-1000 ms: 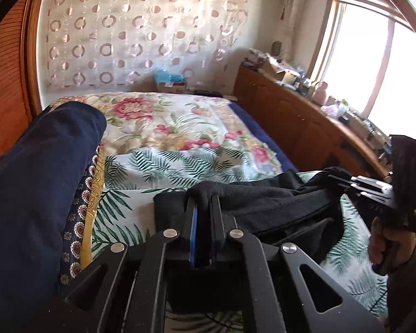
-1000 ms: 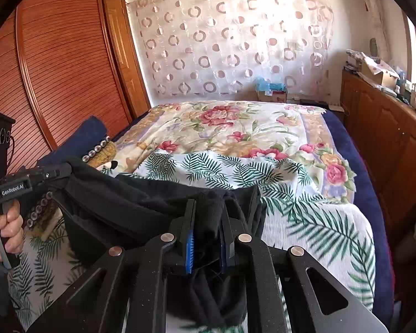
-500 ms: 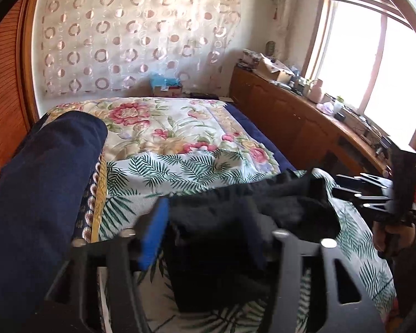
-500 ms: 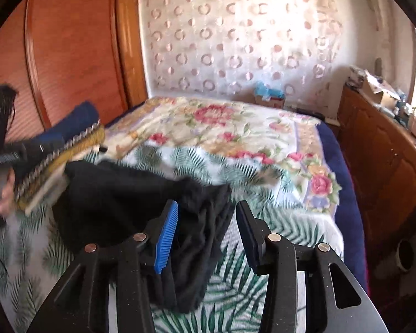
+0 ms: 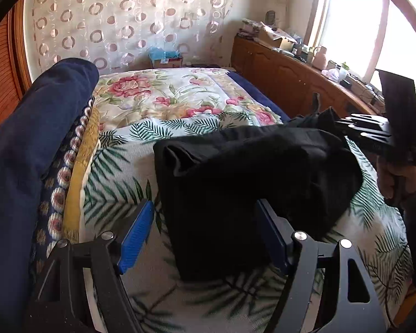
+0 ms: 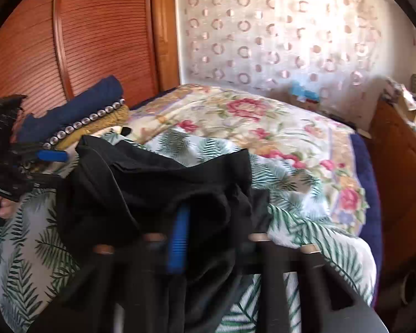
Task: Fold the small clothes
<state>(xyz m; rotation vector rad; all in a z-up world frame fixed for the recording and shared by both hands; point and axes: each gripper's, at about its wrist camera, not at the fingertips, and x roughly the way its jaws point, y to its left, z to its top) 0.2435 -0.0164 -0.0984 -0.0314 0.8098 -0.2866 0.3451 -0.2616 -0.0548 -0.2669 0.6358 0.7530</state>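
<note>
left hand-held gripper (image 5: 205, 238): jaws just opened wide, astride the near edge of the black garment (image 5: 252, 183), not pressing it | right hand-held gripper (image 6: 197, 238): jaws just closed, clamped on the garment's edge | garment: rumpled on the bed (image 5: 180, 97), beside stacked clothes (image 5: 41, 149)

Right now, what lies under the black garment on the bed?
The black garment lies on the palm-leaf sheet, which shows all around it. Whatever sits directly beneath the cloth is covered and cannot be seen.

Left gripper (image 5: 205, 236) angled down, jaws spread wide, just opened further, cloth between, unpinched. Right gripper (image 6: 199, 238) at three o'clock, just clamped, cloth pinched.
</note>
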